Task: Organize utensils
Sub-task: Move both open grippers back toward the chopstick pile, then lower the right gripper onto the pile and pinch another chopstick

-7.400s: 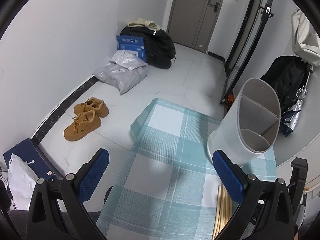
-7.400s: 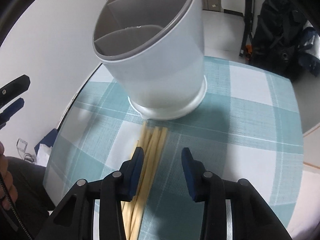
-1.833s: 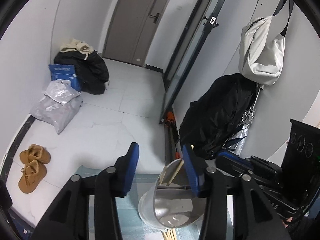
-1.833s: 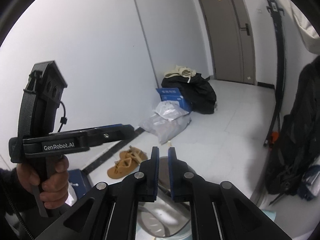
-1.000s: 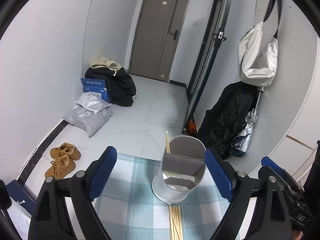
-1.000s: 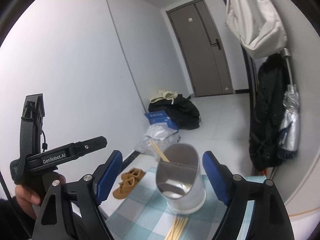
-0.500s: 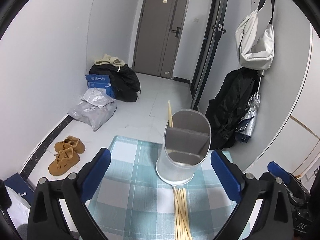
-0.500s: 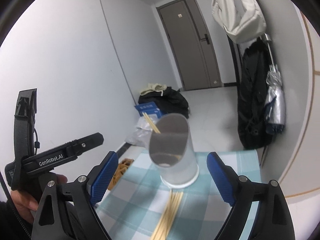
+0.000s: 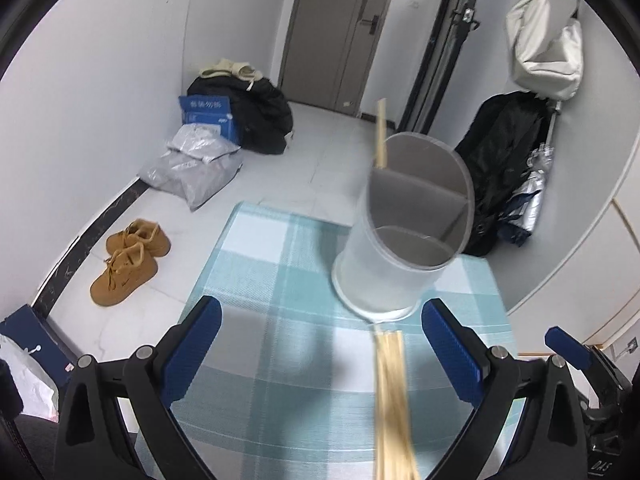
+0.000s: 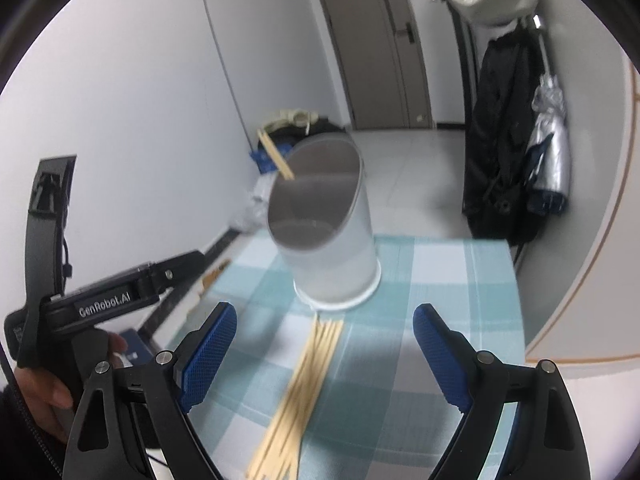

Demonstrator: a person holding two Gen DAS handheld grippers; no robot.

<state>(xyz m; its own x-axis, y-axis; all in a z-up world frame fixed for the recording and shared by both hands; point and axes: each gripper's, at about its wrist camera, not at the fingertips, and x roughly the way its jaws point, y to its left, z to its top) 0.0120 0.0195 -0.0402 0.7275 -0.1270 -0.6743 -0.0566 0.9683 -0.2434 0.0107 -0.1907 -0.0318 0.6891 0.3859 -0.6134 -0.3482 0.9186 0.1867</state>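
Pale wooden chopsticks (image 10: 300, 384) lie bundled on the teal-and-white checked bench (image 9: 280, 272), tips touching the base of the white cylindrical divided holder (image 9: 404, 240); one pair (image 9: 381, 132) already stands in its far compartment. Next step, judged: pick a few sticks. Approach low, straddle the bundle mid-length, close squarely to avoid scattering. Left gripper (image 9: 320, 344) and right gripper (image 10: 325, 354): fingers spread wide, holding nothing, above the bench.

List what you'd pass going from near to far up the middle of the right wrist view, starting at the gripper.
right gripper, open and empty → loose chopsticks on the checked tablecloth → white utensil holder → chopsticks standing in it → dark bag on the floor → grey door.
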